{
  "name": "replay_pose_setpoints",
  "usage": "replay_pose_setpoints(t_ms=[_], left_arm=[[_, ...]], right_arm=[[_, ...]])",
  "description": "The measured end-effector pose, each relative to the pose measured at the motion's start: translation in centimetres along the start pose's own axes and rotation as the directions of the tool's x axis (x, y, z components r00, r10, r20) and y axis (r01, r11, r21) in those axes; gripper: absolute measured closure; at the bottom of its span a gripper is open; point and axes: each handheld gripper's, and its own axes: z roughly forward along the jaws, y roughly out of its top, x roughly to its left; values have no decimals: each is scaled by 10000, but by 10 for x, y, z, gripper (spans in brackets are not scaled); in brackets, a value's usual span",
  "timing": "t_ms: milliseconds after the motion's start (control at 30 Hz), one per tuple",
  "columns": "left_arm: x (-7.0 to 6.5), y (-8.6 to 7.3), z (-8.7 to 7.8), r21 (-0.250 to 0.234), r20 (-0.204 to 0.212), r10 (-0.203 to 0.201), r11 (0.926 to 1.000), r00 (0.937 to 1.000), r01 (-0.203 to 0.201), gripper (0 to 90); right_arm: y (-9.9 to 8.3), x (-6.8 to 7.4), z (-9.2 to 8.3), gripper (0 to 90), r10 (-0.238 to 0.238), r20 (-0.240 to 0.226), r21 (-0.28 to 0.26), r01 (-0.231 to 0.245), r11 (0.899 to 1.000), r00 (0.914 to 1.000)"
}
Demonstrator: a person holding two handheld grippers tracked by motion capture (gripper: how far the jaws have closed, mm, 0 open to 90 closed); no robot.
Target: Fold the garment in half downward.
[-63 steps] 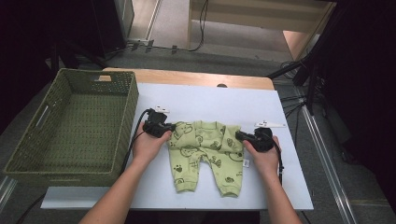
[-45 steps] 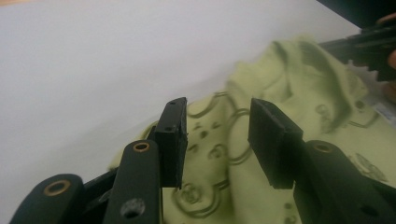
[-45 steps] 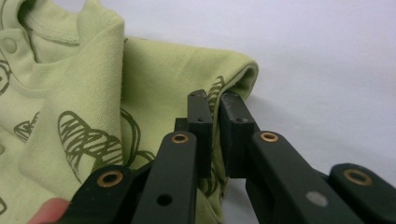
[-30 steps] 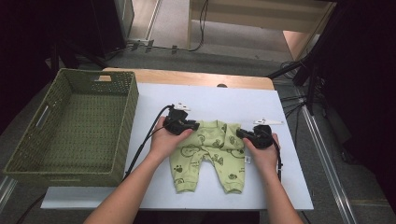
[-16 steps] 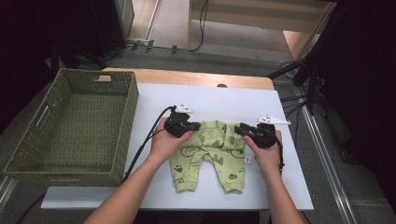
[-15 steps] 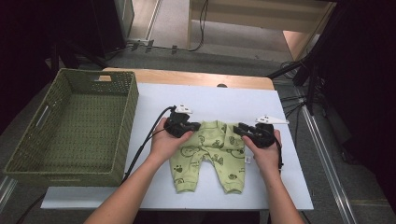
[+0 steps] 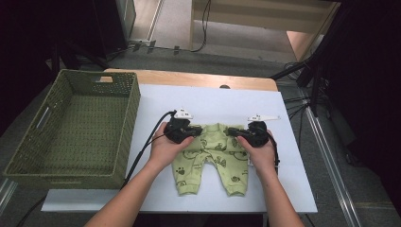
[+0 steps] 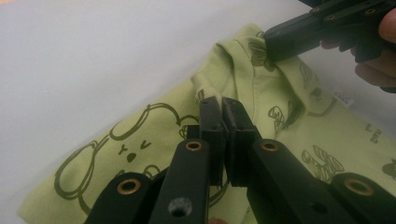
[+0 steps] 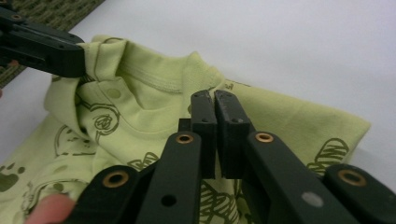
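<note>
Lying on the white table (image 7: 222, 101) between the two grippers, with a green woven basket (image 7: 134, 113) well out beyond the left one, a pair of light green printed baby trousers (image 7: 210, 158) is found. Its waistband is held at both ends. The left gripper (image 7: 198, 133) has been brought inward from the outer waist corner it was at two seconds ago, so the waist, flat and wide then, is now gathered into a raised fold between the two tips. The right gripper (image 7: 231, 132) has just been closing, and a pinch of waistband is seen between its jaws; the left one's jaws are likewise pressed together on cloth. The garment is therefore judged to be gripped and ready to be lifted or folded. Its long axis runs away from the tips toward the person: the waist lies at the grippers, and both legs point back past the hands.
</note>
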Motion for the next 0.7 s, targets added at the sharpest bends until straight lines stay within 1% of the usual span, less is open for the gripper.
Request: replay_pose_setpoints(t_ms=[67, 167, 267, 367, 433, 533, 567, 700], left_arm=[[-2, -1, -2, -36, 17, 42, 10000, 10000, -42, 874], [-6, -4, -4, -170, 112, 105, 9998, 9999, -103, 874], [-11, -7, -8, -305, 185, 180, 9994, 9997, -174, 874], [-16, -12, -12, -447, 281, 228, 9988, 9993, -215, 874], [-20, -15, -16, -533, 314, 318, 9981, 9990, -301, 874], [-26, -21, -21, -654, 457, 394, 9972, 9982, -364, 874], [-27, -24, -23, -703, 481, 373, 9970, 9981, -338, 874], [-32, -32, -29, -771, 512, 439, 9962, 9977, -398, 873]], right_arm=[[0, 4, -4, 868, -139, -67, -130, 138, 9998, 9999], [-3, 10, -13, 869, -376, 39, -430, 377, 9984, 9993], [-9, 15, -22, 869, -568, 262, -705, 585, 9958, 9980], [-17, 18, -28, 869, -560, 307, -970, 587, 9935, 9980], [-23, 22, -34, 869, -666, 386, -1172, 707, 9906, 9970], [-33, 28, -42, 869, -720, 596, -1378, 796, 9873, 9956], [-35, 30, -44, 869, -673, 627, -1458, 758, 9864, 9958], [-47, 38, -51, 869, -857, 737, -1618, 967, 9821, 9936]])
